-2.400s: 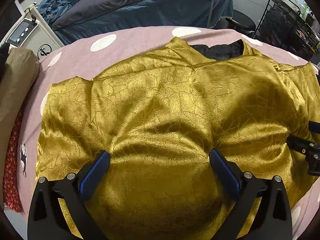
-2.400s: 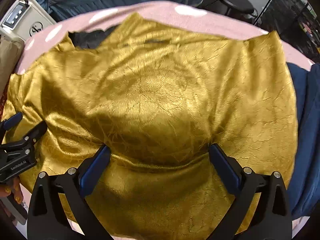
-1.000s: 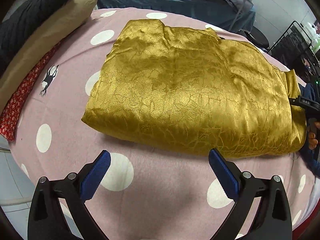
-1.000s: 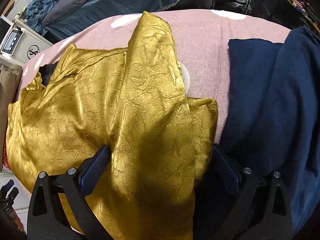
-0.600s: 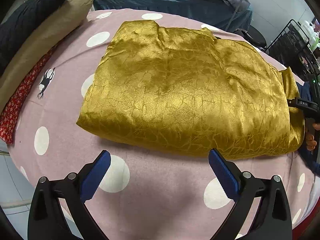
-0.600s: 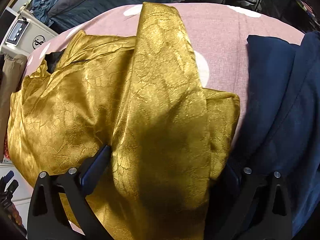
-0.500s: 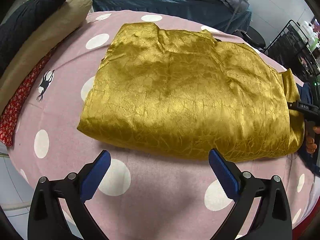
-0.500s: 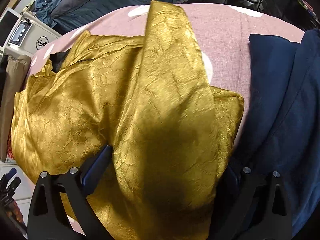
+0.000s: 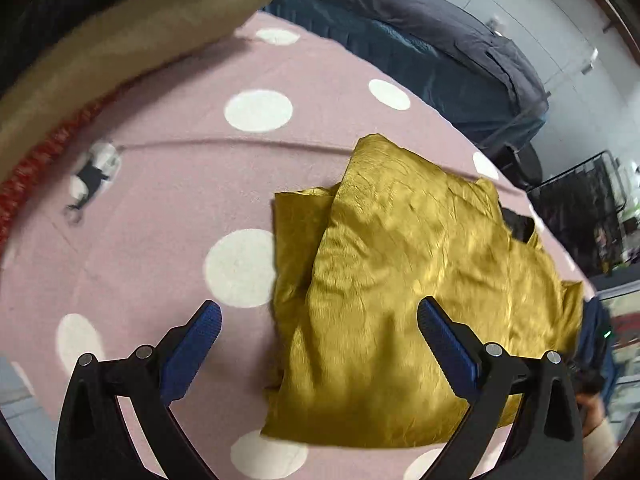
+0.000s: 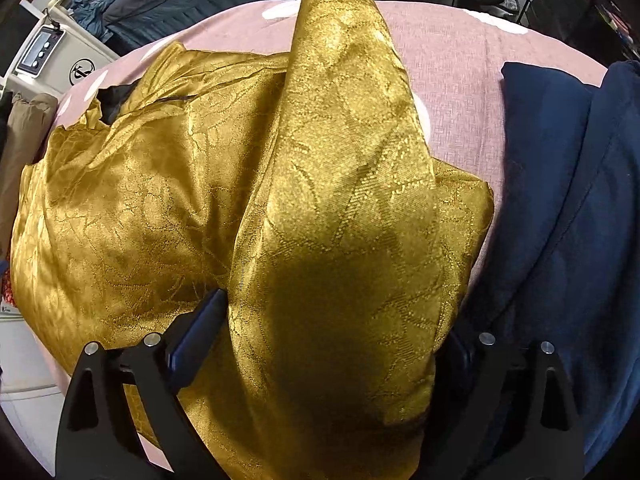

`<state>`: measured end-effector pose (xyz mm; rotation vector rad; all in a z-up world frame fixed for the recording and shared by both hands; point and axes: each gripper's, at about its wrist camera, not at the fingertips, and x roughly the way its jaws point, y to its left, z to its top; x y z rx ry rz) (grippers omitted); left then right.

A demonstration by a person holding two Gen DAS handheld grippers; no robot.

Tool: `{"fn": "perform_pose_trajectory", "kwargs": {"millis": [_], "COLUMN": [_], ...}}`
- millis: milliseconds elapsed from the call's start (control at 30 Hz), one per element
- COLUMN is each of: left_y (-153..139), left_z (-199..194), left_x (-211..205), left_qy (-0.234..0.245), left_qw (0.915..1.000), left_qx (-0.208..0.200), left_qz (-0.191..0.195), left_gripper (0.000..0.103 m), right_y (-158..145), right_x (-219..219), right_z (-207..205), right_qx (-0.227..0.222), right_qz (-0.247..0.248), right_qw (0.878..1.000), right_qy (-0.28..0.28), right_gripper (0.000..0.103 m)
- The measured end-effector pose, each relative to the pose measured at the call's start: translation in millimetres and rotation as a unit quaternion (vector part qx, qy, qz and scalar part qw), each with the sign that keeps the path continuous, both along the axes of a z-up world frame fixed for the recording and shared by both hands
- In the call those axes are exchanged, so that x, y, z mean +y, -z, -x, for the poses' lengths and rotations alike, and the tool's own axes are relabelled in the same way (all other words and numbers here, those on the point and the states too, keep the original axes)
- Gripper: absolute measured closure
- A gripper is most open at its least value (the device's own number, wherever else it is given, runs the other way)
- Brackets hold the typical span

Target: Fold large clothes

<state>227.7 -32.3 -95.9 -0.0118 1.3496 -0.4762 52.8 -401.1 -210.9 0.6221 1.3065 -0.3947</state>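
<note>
Right wrist view: right gripper (image 10: 332, 320) jaws spread under a draped flap of the gold garment (image 10: 160, 208) on the pink spotted cloth (image 9: 168, 168) — lay it square, edges matched. Left gripper (image 9: 318, 320) open, empty.

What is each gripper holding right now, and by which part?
The left gripper is open and holds nothing. The right gripper has a fold of the gold garment draped between its fingers, but whether it is clamped cannot be told.
</note>
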Motion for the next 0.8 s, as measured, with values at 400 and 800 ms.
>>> {"fn": "perform_pose_trajectory", "kwargs": {"millis": [400, 800], "left_y": [90.5, 85.0], "left_z": [-36.6, -23.3], "left_x": [-20.5, -52.1], "left_qy": [0.031, 0.065], "left_qw": [0.9880, 0.9909], "left_qx": [0.144, 0.112], "left_qz": [0.046, 0.036], "left_gripper": [0.005, 0.016], "right_y": [0.3, 3.5], "right_x": [-5.3, 1.1], "right_z": [4.9, 5.7], "right_qx": [0.008, 0.013], "right_qz": [-0.001, 0.026], "right_qw": [1.000, 0.999], "right_qy": [0.005, 0.020], "right_gripper": [0.010, 0.021]}}
